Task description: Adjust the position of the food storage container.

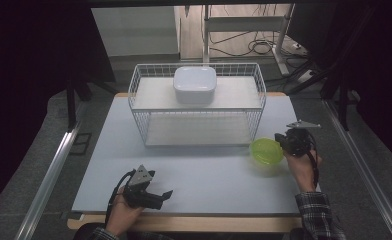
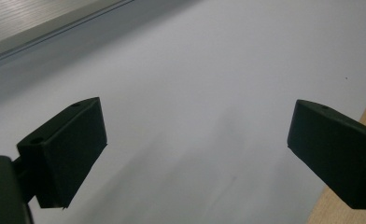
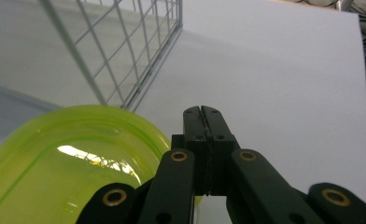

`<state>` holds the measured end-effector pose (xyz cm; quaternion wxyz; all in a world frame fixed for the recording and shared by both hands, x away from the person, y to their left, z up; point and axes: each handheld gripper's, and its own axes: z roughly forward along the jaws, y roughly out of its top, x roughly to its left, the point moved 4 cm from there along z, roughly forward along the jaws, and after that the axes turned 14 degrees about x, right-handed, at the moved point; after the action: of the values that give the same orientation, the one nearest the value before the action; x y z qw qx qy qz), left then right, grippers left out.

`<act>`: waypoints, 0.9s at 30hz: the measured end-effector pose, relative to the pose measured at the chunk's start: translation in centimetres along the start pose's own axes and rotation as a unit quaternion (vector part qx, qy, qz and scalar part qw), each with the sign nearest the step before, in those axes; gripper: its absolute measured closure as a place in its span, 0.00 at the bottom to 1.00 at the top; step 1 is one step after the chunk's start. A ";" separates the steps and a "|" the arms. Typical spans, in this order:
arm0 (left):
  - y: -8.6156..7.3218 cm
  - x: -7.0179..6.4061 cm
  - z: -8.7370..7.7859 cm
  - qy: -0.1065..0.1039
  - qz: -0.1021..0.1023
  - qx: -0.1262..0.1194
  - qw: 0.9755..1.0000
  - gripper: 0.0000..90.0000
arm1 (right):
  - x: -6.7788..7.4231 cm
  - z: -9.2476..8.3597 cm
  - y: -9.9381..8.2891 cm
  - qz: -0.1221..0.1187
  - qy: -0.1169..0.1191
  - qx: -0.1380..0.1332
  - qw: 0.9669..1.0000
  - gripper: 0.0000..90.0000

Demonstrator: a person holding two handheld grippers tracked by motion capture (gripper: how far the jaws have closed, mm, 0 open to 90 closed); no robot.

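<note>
we rest the left gripper [image 1: 156,196] released at the table's [image 1: 209,175] near edge, while the right gripper [image 3: 203,114] sits clenched beside the green bowl [image 1: 266,150], by the wire basket's [image 1: 196,102] right corner, perhaps to nudge it.

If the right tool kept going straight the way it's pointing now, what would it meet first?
Probably bare table: the shut right tool aims past the green bowl at its side and right of the wire rack corner. Depth is unclear, so it could graze the bowl's rim.
</note>
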<state>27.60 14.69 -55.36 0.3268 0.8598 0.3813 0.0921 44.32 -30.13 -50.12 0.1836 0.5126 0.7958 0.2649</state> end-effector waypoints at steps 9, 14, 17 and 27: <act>0.0 -0.1 0.1 0.000 0.001 0.002 1.000 0.05 | 2.6 -0.7 -1.1 -0.026 0.022 0.015 0.999 1.00; 0.0 -0.2 0.1 0.001 0.003 0.002 1.000 0.05 | 3.5 -0.6 -1.2 -0.030 0.036 0.017 0.999 1.00; 0.0 -0.2 0.1 0.001 0.003 0.004 1.000 0.05 | 3.7 -0.5 -1.2 -0.036 0.032 0.018 0.999 1.00; -0.1 -0.2 0.1 0.002 0.004 0.007 1.000 0.05 | 2.5 -1.9 -2.4 -0.021 0.017 0.014 1.000 1.00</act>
<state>27.47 14.52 -55.49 0.3192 0.8637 0.3789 0.0929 40.52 -29.05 -50.17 0.1684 0.4938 0.8130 0.2585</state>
